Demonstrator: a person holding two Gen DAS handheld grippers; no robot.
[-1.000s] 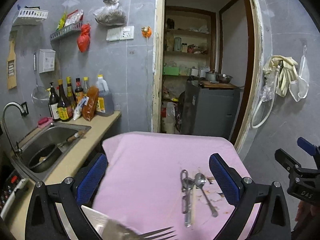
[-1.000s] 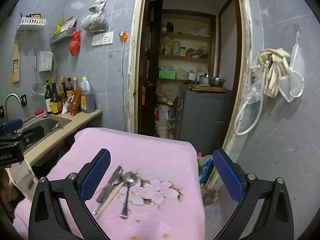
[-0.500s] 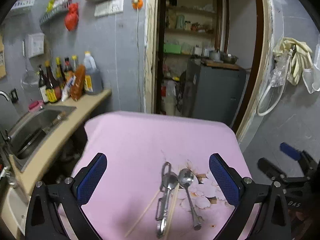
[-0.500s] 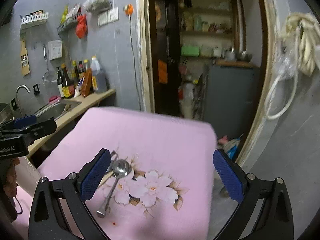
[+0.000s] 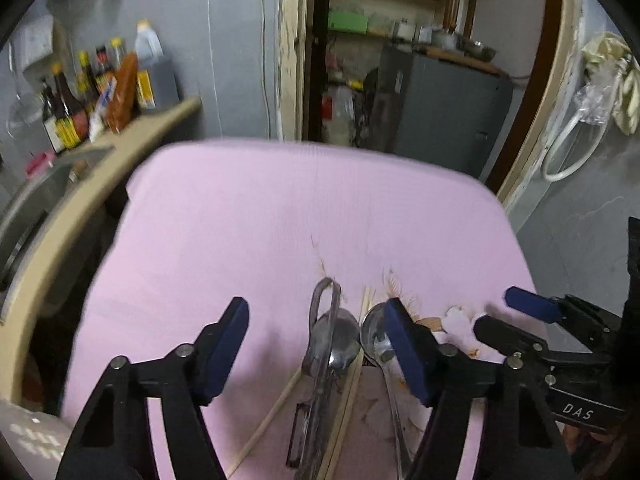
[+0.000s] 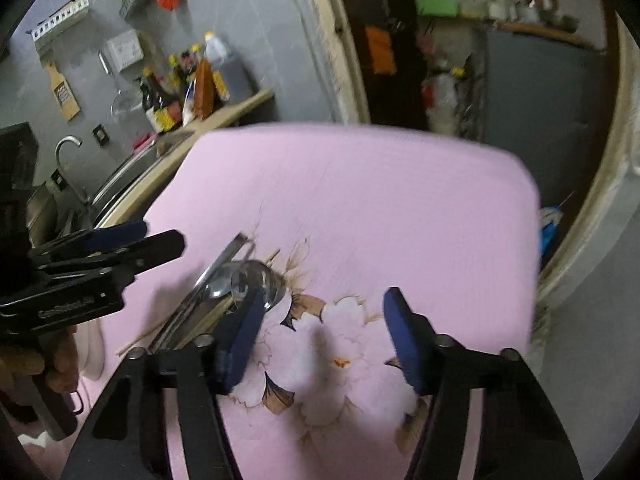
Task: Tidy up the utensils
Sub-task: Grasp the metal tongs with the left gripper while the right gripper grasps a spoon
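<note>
It was a home kitchen: a sink (image 6: 132, 168) and sauce bottles (image 5: 68, 112) stood at ten o'clock.

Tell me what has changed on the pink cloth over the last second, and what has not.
Both tongs have come down toward the utensil pile, jaws closing. The left tongs now straddle a spoon and the peeler; the right tongs hang over the flower print, nothing between them. Neither grips anything yet. The spoons, peeler and chopsticks lie where they were on the pink cloth.
</note>
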